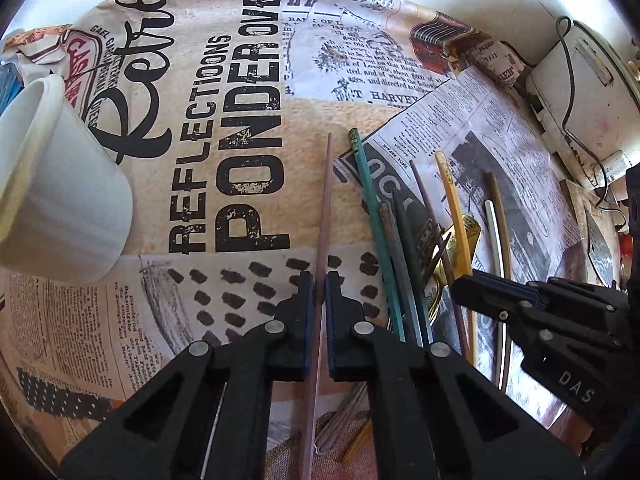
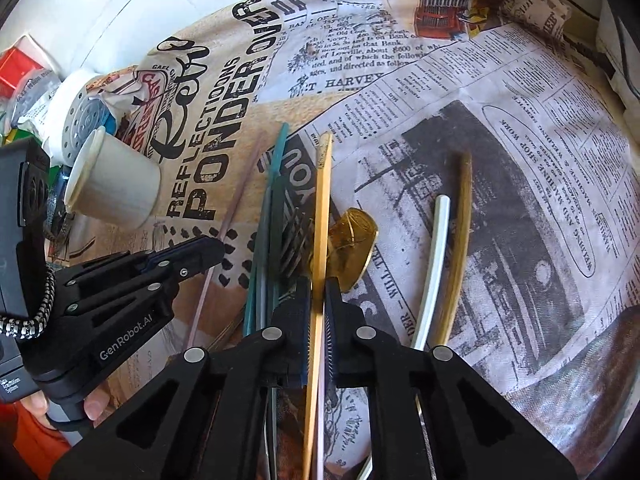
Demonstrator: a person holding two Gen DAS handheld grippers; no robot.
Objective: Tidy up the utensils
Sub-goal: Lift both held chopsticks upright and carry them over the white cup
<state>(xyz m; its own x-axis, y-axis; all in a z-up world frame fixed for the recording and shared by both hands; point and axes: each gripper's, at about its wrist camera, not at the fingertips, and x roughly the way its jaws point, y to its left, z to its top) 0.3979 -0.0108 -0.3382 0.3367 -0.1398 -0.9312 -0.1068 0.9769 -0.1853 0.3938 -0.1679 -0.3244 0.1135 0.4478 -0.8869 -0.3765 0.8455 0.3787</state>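
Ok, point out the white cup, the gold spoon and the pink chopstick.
White cup [image 1: 68,196]: left wrist view, side wall.
Gold spoon [image 2: 354,240]: right wrist view, bowl.
Pink chopstick [image 1: 325,208]: left wrist view, shaft ahead of the fingers.

Pinkish chopstick [image 1: 323,216] clamped near its middle, pointing away over the printed cloth. Yellow chopstick [image 2: 321,216] likewise pinched, crossing a gold spoon [image 2: 354,242]. Green sticks [image 2: 272,216] bunched over a fork [image 2: 294,246]. White stick [image 2: 434,264] beside brown stick [image 2: 458,240], both curved. White cup [image 1: 60,188] upright.
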